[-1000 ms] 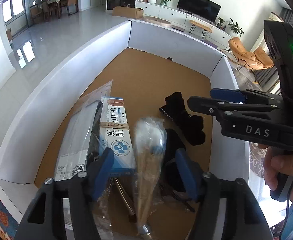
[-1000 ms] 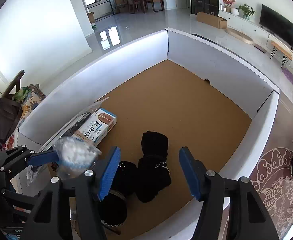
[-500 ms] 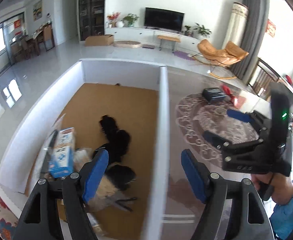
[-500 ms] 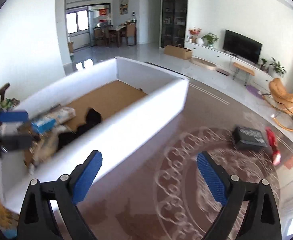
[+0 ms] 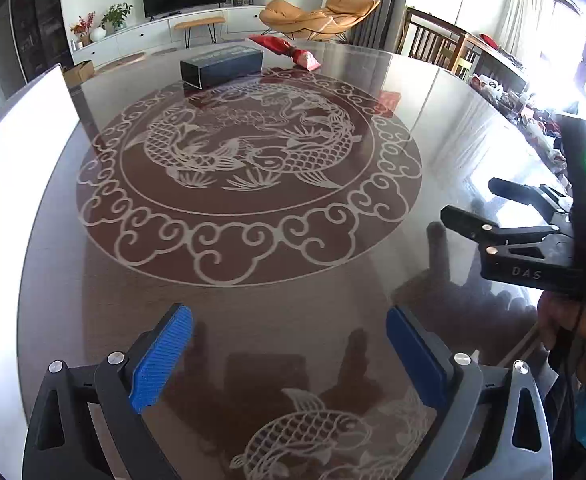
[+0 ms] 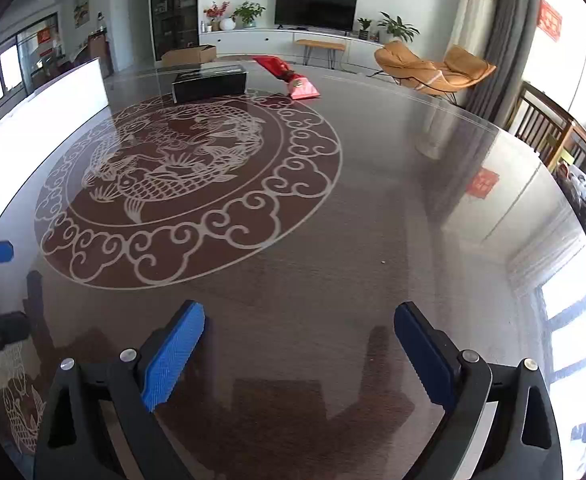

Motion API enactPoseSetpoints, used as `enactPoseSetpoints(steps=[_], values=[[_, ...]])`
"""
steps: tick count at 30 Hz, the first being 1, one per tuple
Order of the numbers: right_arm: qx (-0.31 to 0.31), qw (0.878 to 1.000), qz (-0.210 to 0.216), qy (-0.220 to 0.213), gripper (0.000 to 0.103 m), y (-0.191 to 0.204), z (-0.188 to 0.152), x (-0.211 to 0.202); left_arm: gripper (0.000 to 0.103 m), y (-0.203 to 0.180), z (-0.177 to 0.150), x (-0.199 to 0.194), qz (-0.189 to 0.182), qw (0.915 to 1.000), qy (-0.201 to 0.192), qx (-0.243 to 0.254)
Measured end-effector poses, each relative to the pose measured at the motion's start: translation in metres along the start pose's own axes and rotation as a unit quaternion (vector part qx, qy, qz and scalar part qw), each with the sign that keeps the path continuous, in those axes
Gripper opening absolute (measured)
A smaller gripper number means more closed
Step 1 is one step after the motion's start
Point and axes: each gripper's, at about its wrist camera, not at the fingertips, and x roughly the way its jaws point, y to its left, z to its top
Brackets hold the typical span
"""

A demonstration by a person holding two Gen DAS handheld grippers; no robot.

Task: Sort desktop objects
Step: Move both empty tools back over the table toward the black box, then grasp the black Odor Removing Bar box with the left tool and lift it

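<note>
both grippers hang over a dark glossy table (image 5: 433,128) with a pale fish-and-cloud medallion (image 5: 249,160) on it. the left gripper (image 5: 289,356) has just been opening and stands released, nothing between its blue pads; the right gripper (image 6: 299,354) is likewise spread wide and empty. well ahead of both, past the medallion, lies a black box (image 5: 221,66), its long axis running across the view, open end toward the left. just right of it a red packet (image 5: 289,51) lies slanted, its paler end nearer the grippers. a white box wall (image 6: 33,120) stands at the left. beyond the table are a tv, plants and an orange lounge chair (image 6: 433,66).
</note>
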Motion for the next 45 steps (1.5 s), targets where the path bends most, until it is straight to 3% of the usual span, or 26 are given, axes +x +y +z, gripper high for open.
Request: enactPoseSetpoints(steps=[3,6,15,20,28,45], values=[[0.022,1.000,0.001,0.014,0.103,-0.009,0.001,0.006,0.099,-0.009,0.003,0.012,0.014,0.9999,-0.006,0.005],[0.039,0.999,0.008,0.021,0.103,-0.011,0.001,0.005,0.103,-0.016,0.008,0.021,0.039,0.9988,-0.015,0.025],[0.041,0.999,0.002,0.021,0.103,-0.008,-0.002,0.003,0.103,0.012,0.057,0.048,0.045,0.9987,-0.023,0.005],[0.041,0.999,0.002,0.022,0.103,-0.008,-0.002,0.003,0.103,0.030,0.096,0.070,0.012,0.9981,-0.020,0.057],[0.041,0.999,0.002,0.022,0.103,-0.008,-0.002,0.004,0.103,0.071,0.157,0.102,-0.038,0.9896,-0.006,0.139],[0.042,0.999,0.001,0.023,0.103,-0.008,-0.002,0.004,0.103,0.123,0.267,0.162,-0.063,0.9822,-0.016,0.176]])
